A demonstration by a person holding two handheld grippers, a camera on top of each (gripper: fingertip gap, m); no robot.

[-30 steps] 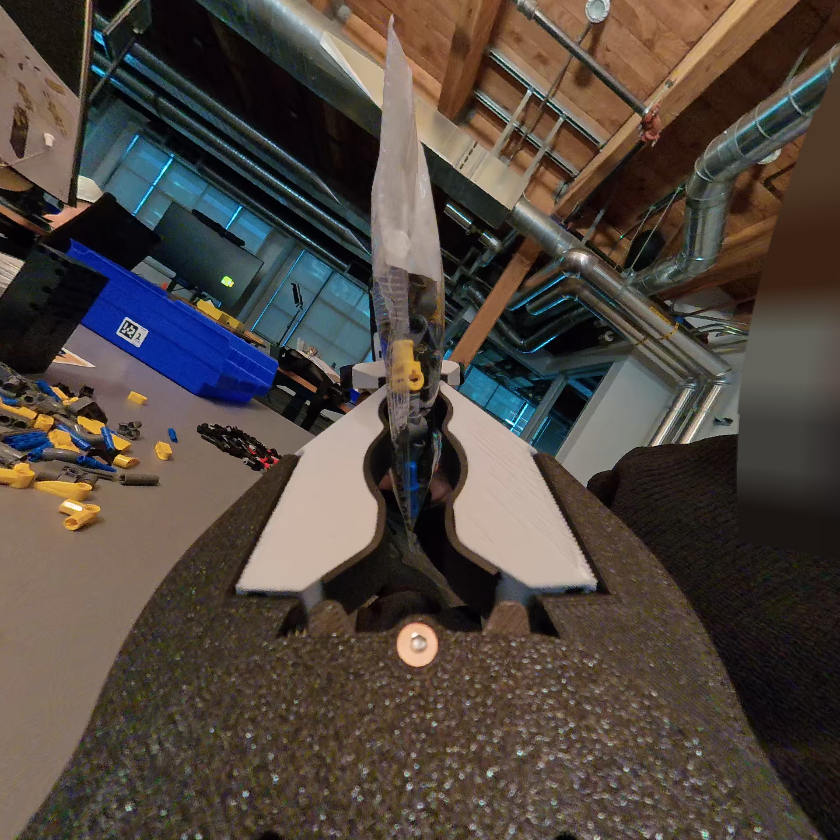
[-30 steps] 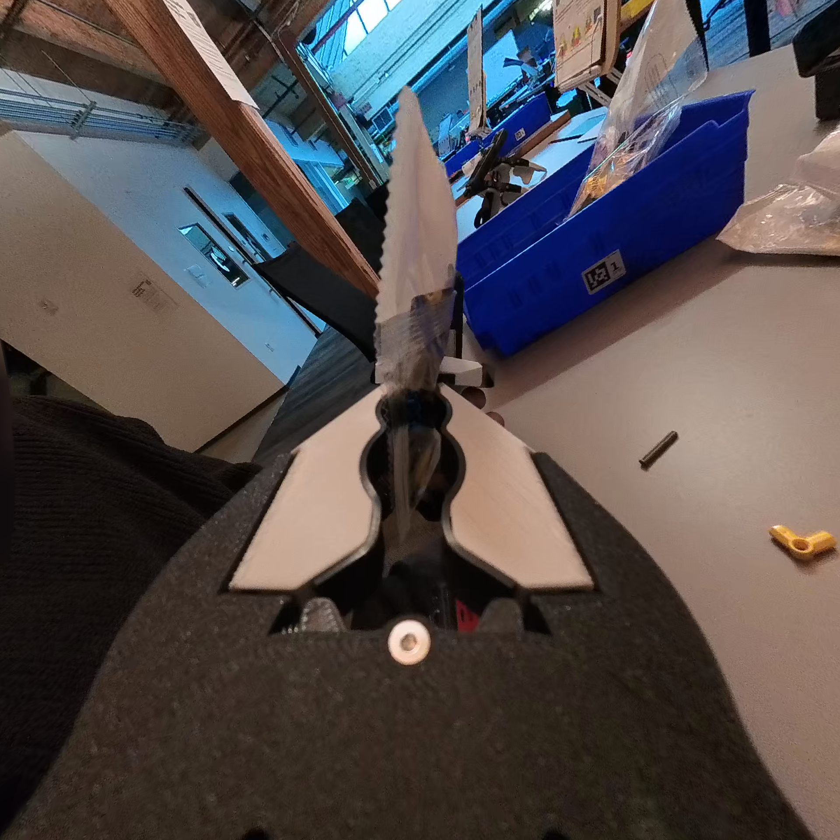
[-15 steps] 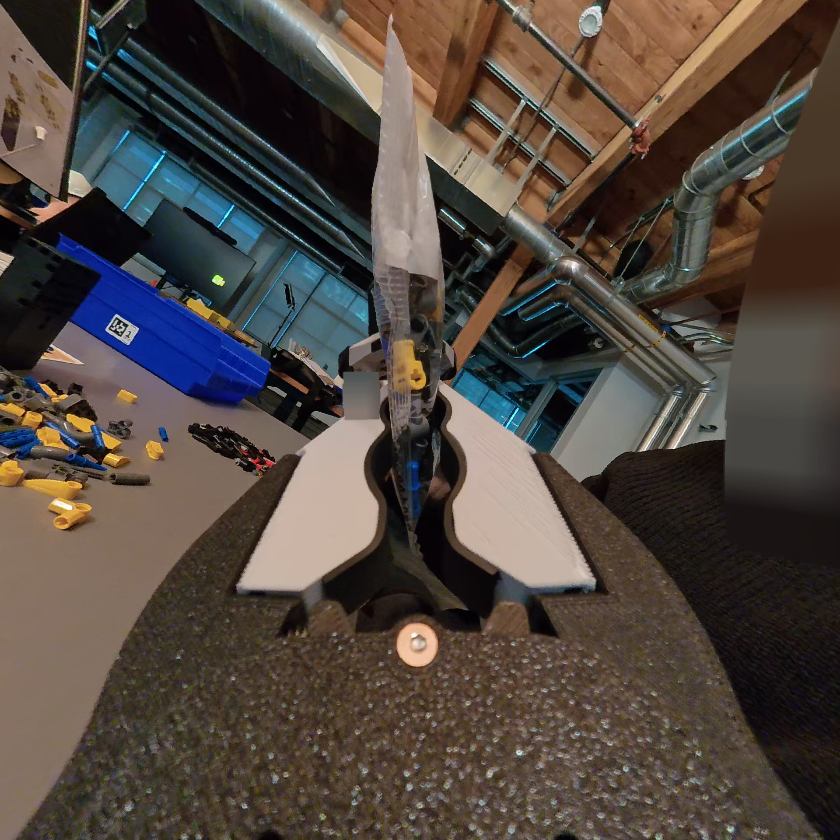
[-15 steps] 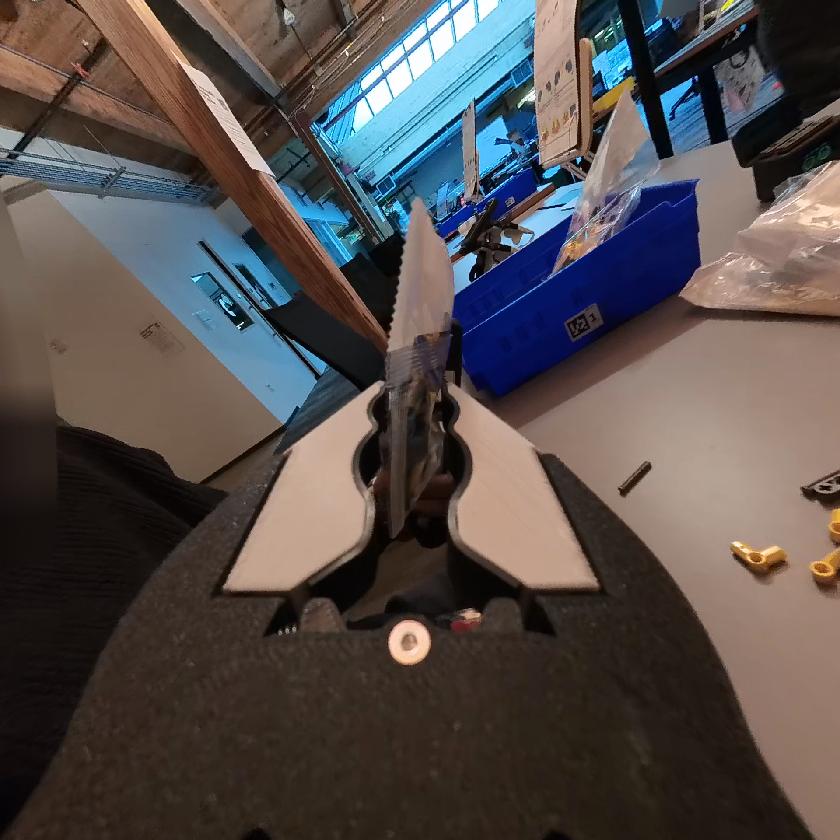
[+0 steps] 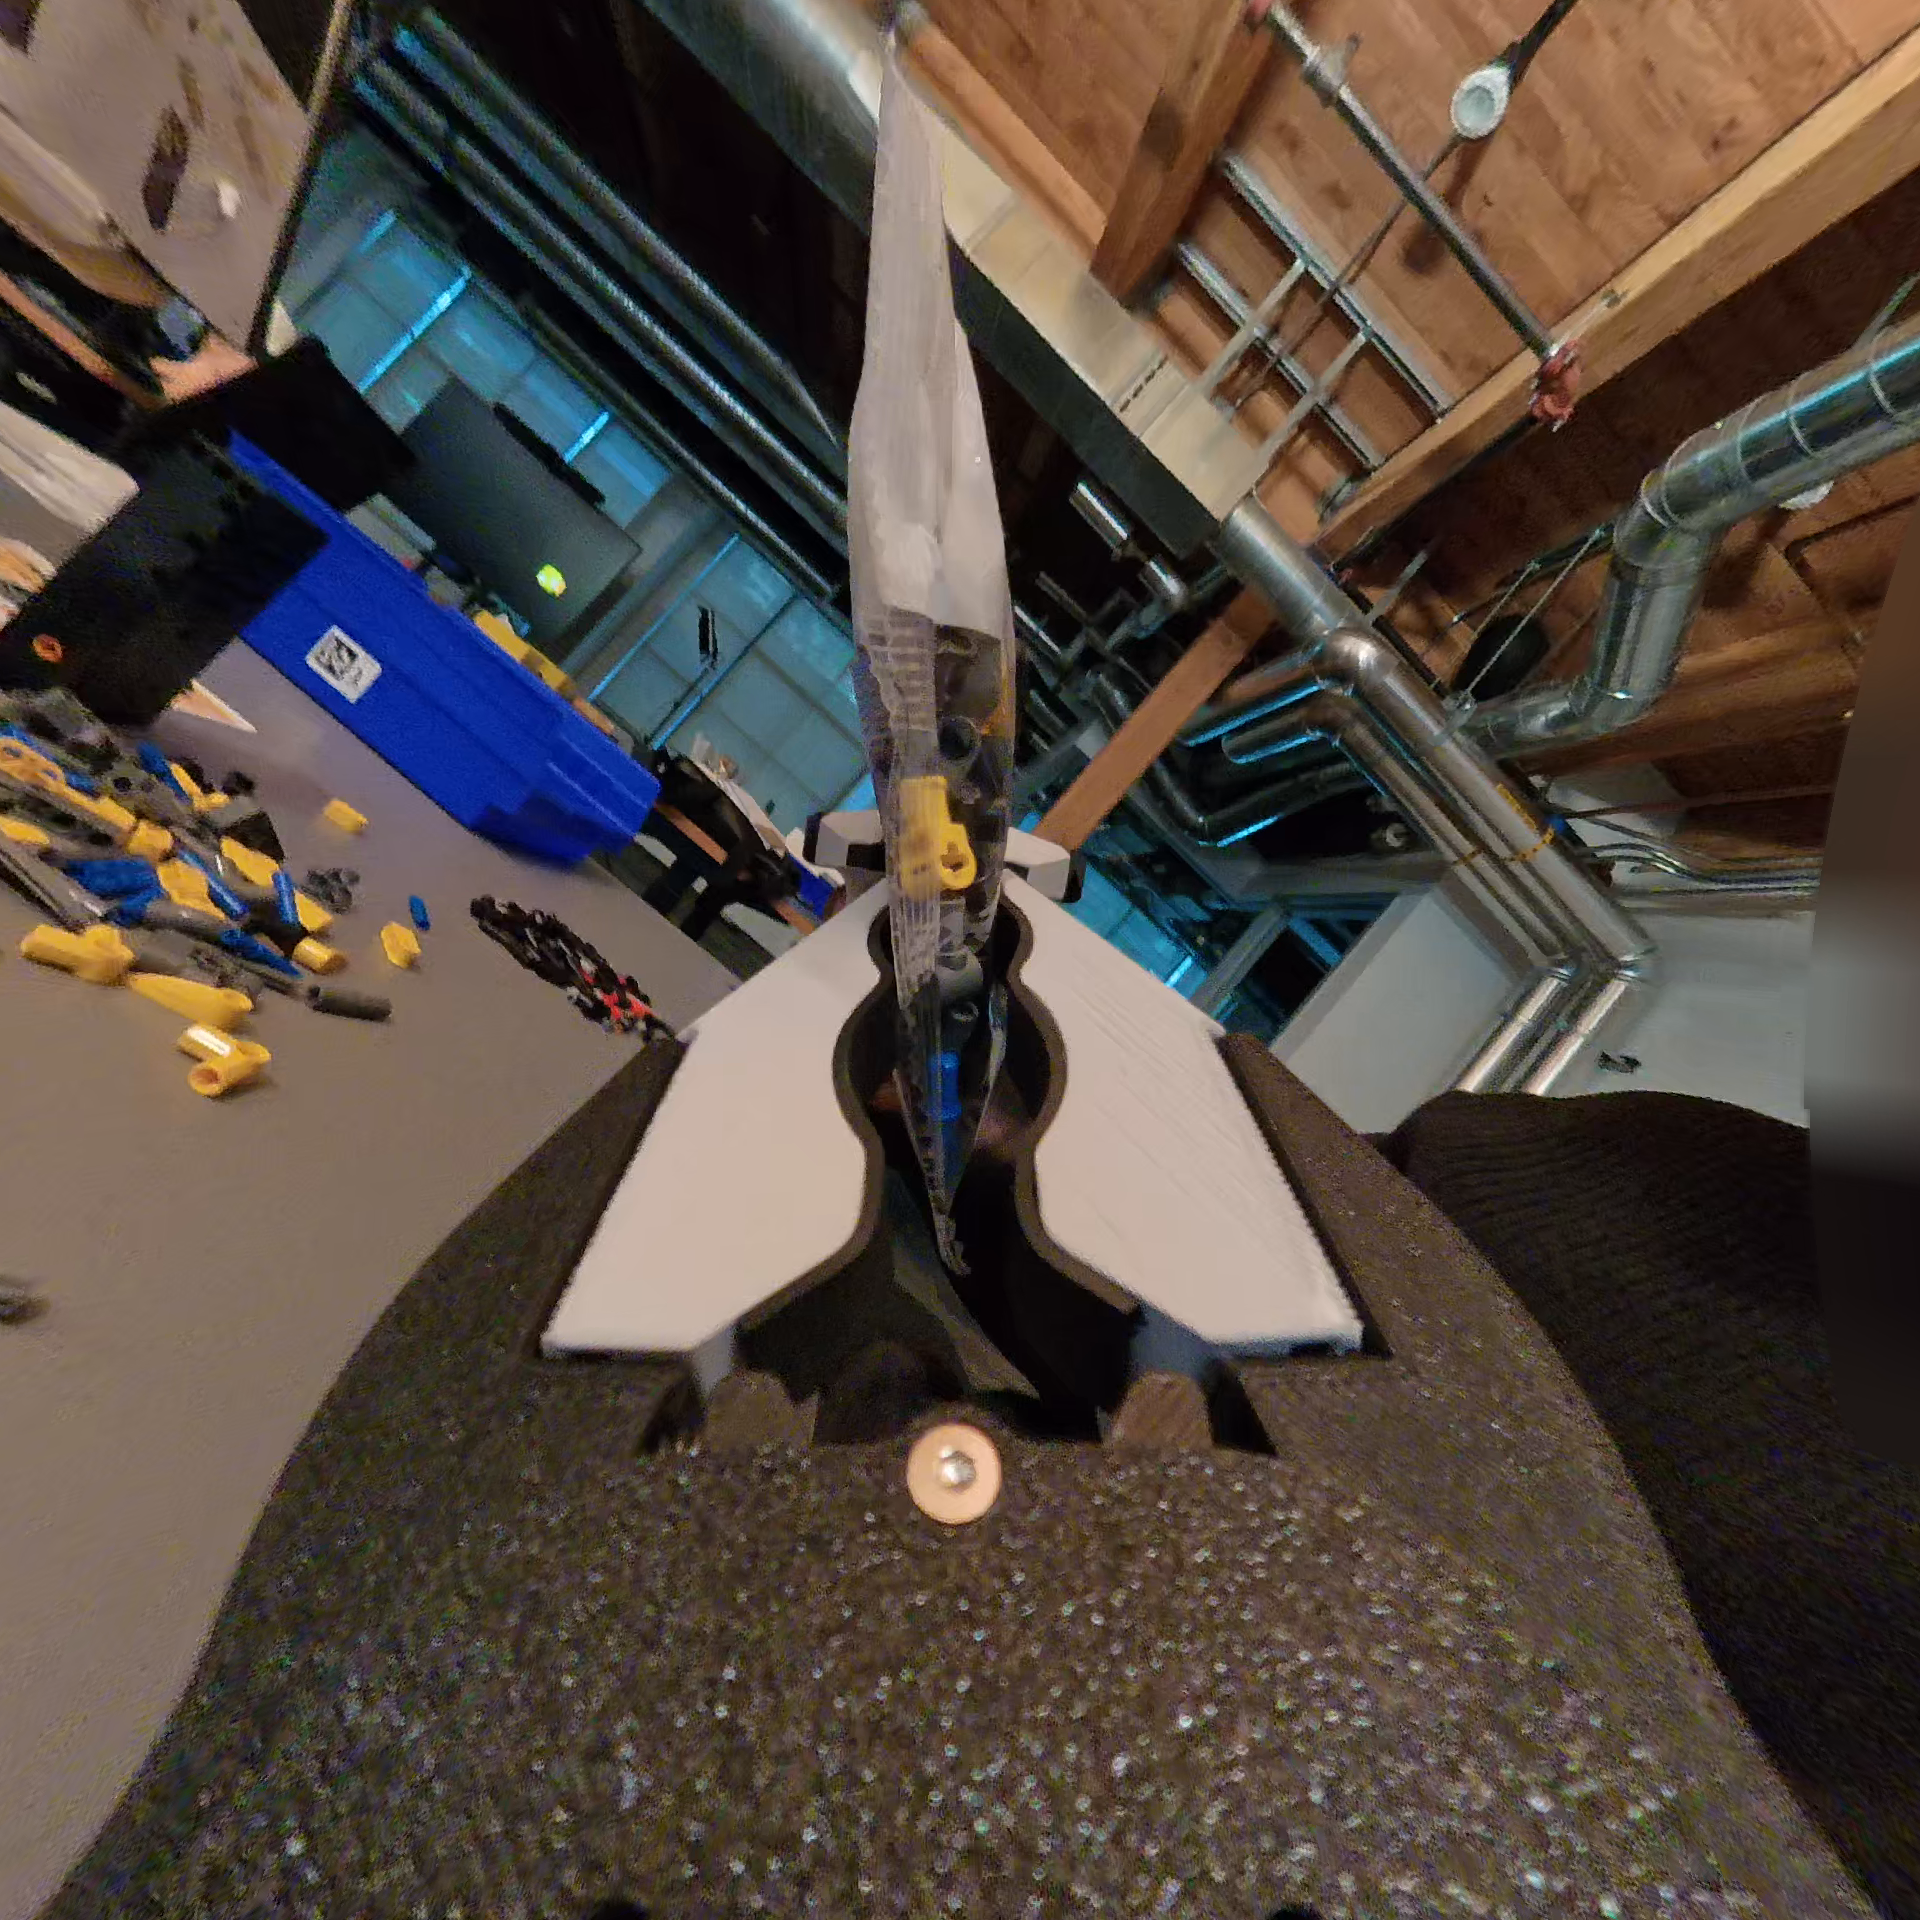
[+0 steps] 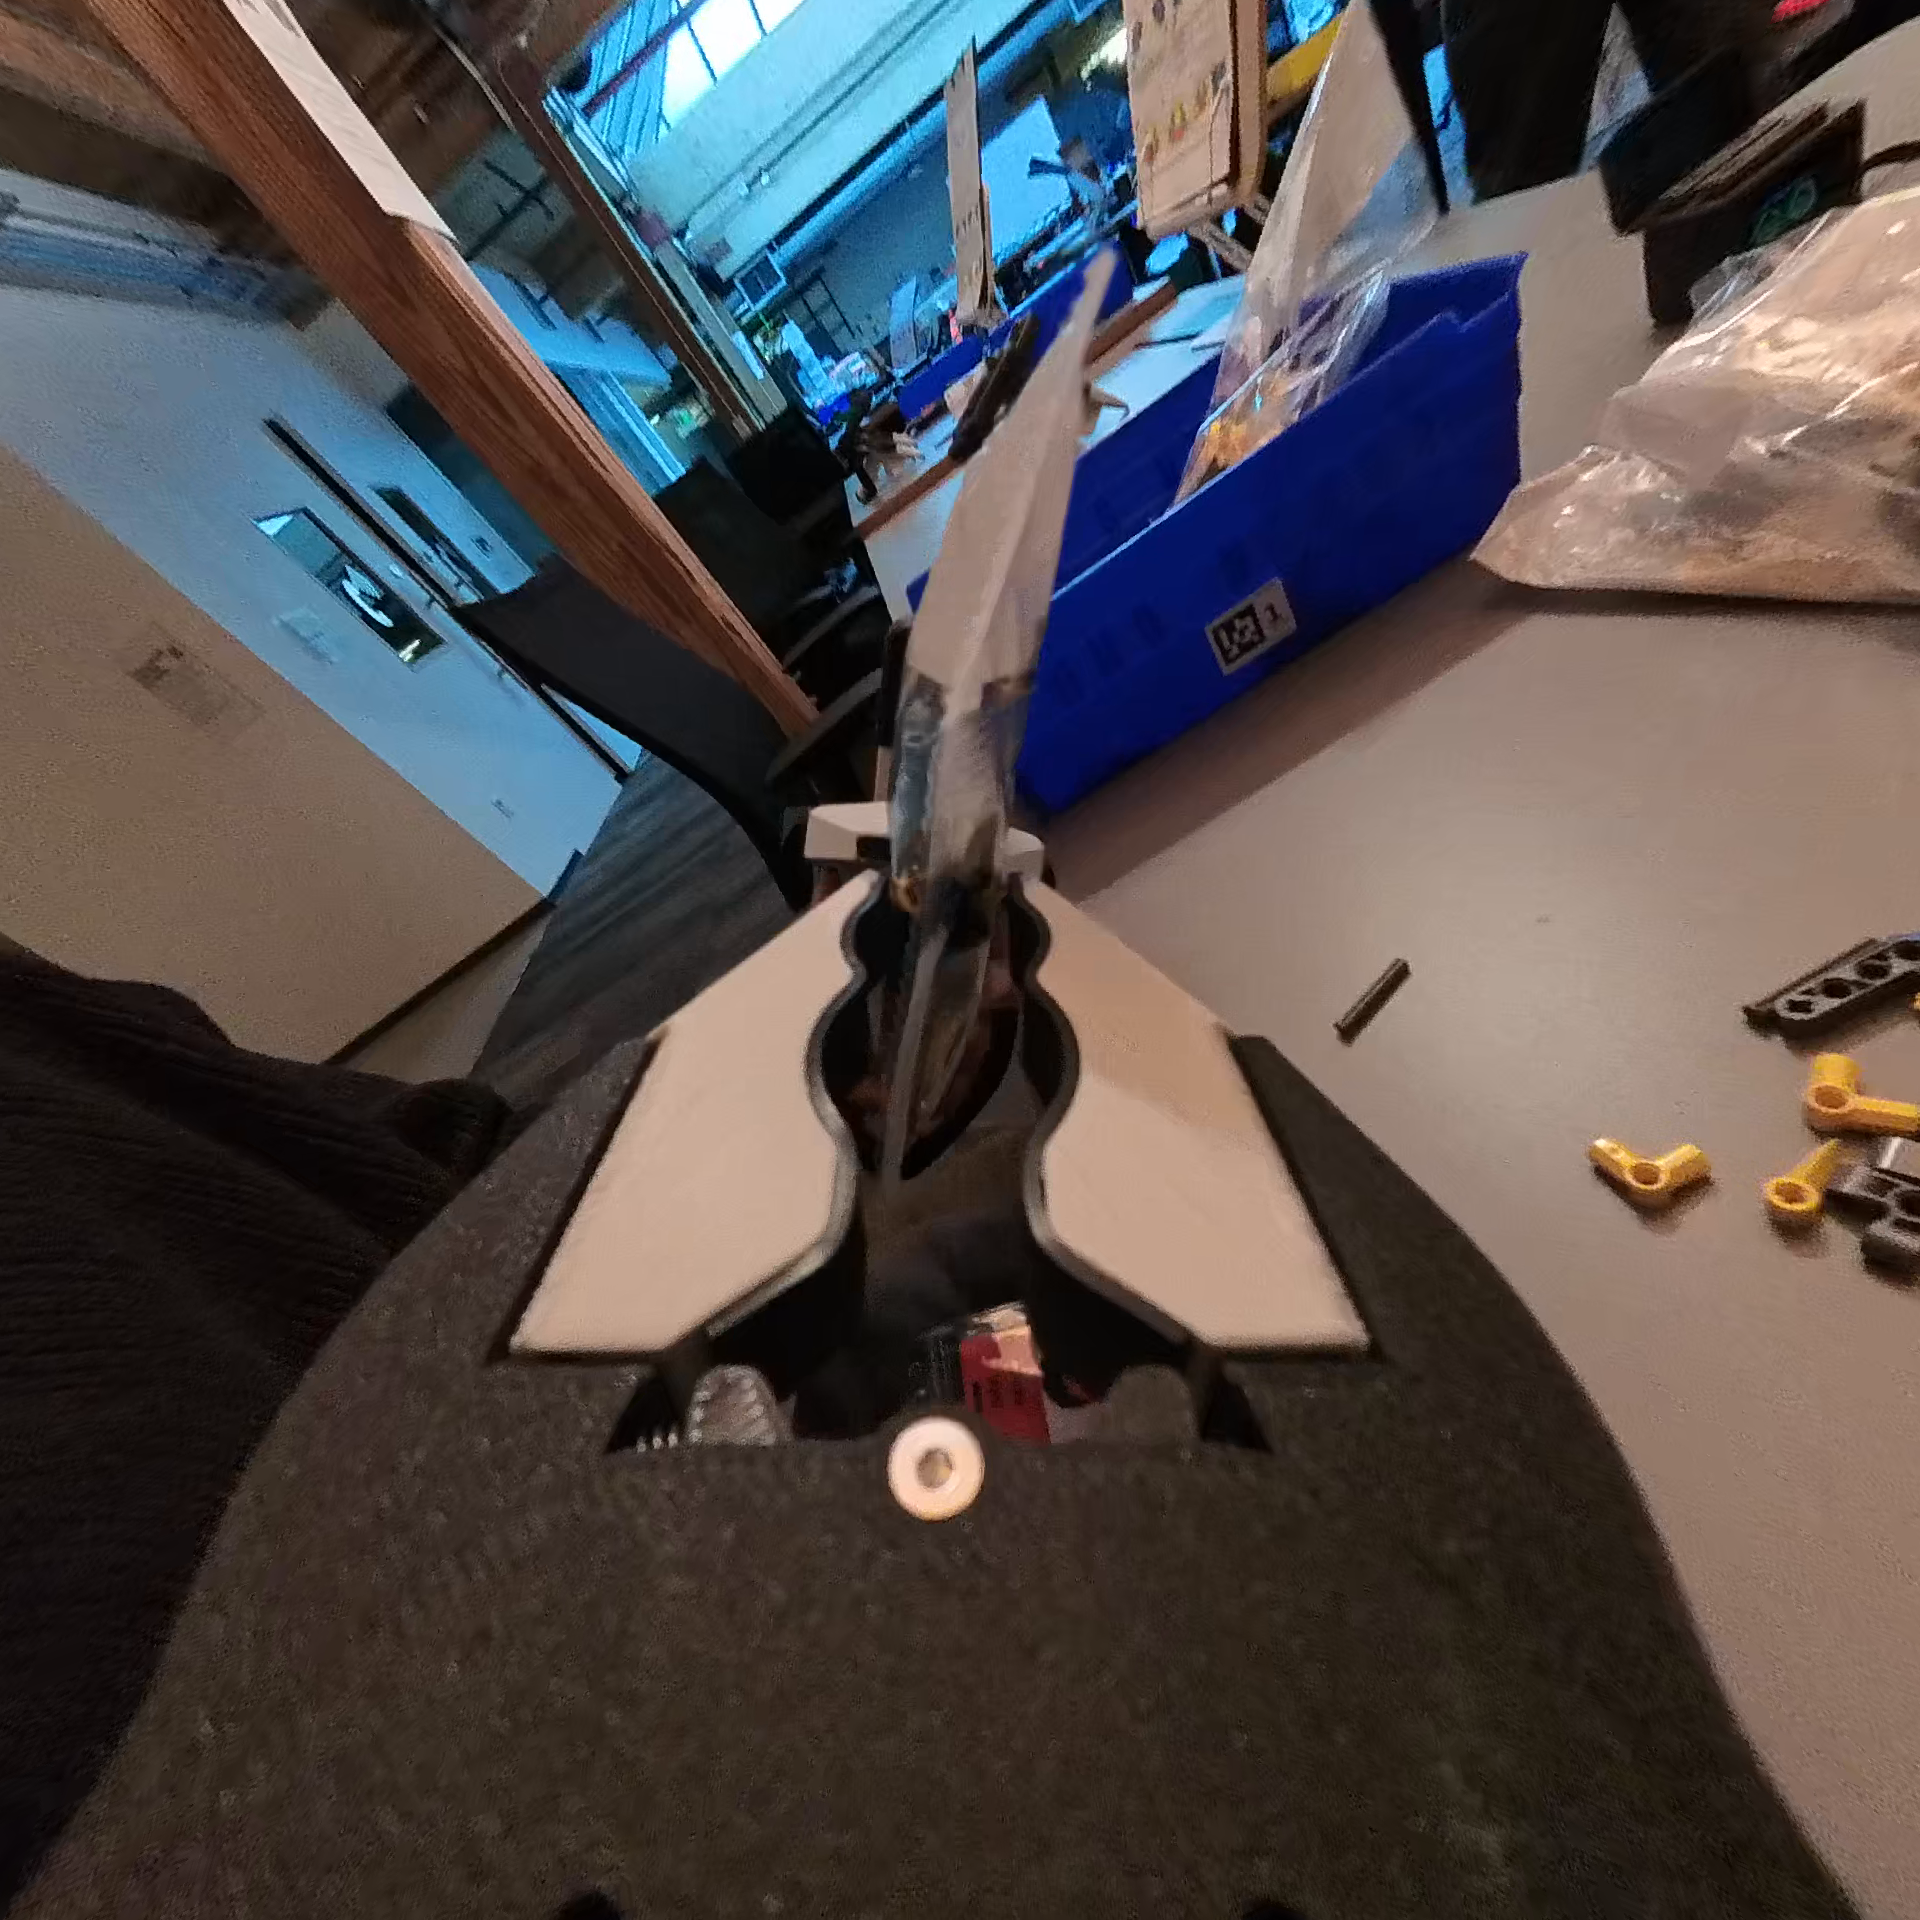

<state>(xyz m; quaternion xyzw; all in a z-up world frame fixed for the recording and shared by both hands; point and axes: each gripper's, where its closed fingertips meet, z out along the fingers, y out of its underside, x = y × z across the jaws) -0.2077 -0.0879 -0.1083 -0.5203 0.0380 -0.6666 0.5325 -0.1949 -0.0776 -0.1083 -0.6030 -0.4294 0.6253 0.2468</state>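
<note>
My left gripper (image 5: 940,904) is shut on a clear plastic bag (image 5: 925,520) that stands edge-on between its fingers. Small yellow, black and blue toy parts sit inside it. My right gripper (image 6: 940,883) is shut on the same kind of clear bag (image 6: 1013,540), which leans up and to the right. Both grippers are held above the grey table (image 6: 1455,831), facing each other across the bag. The white tips of the other gripper show just behind the bag in each view.
A pile of yellow, blue and black toy parts (image 5: 156,914) lies on the table at left, with a black chain piece (image 5: 551,956). A blue bin (image 6: 1278,540) holds another bag. A filled plastic bag (image 6: 1766,447) and loose yellow connectors (image 6: 1652,1169) lie at right. A dark sleeve (image 5: 1662,1351) is close. Less than 4 cm separates the two grippers' tips.
Both grippers keep their grip on the bag. The right wrist view has swung right and down, showing more table and loose parts. The bag's top now leans to the right there.
</note>
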